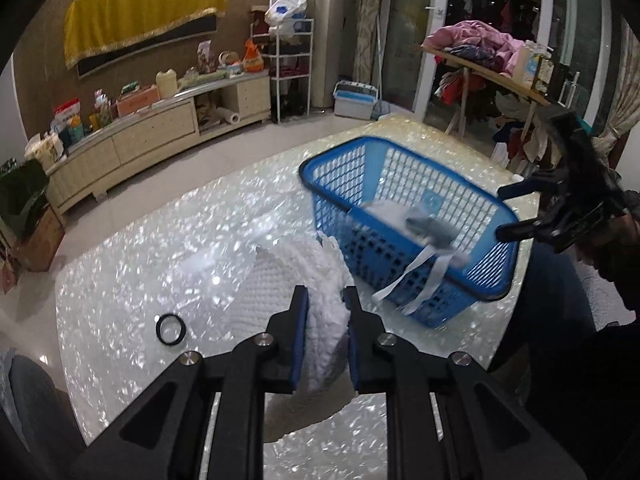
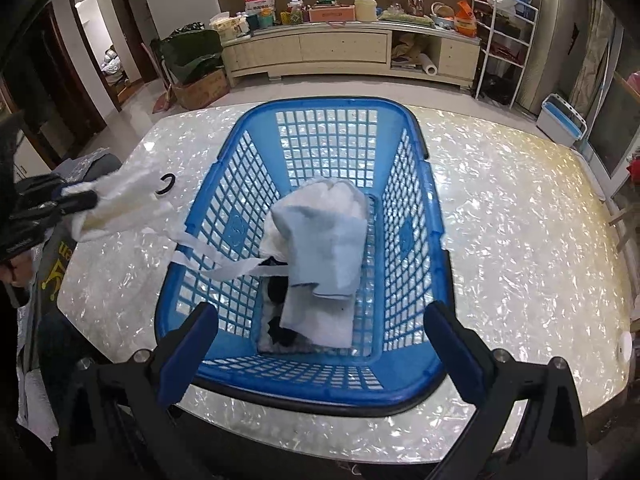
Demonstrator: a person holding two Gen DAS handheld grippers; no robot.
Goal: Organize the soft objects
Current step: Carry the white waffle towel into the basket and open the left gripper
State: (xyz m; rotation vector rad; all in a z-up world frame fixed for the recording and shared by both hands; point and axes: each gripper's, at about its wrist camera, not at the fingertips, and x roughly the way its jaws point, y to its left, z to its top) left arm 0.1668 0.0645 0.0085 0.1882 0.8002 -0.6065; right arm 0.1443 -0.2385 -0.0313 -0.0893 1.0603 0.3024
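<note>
Left gripper jaws clamp a white quilted cloth; right gripper jaws gape empty above the blue basket. Carry the cloth over the rim before releasing.

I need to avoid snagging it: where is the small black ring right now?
The black ring lies flat on the pearly table, left of the white textured cloth clamped in the left hand-held gripper, outside the blue basket.
</note>
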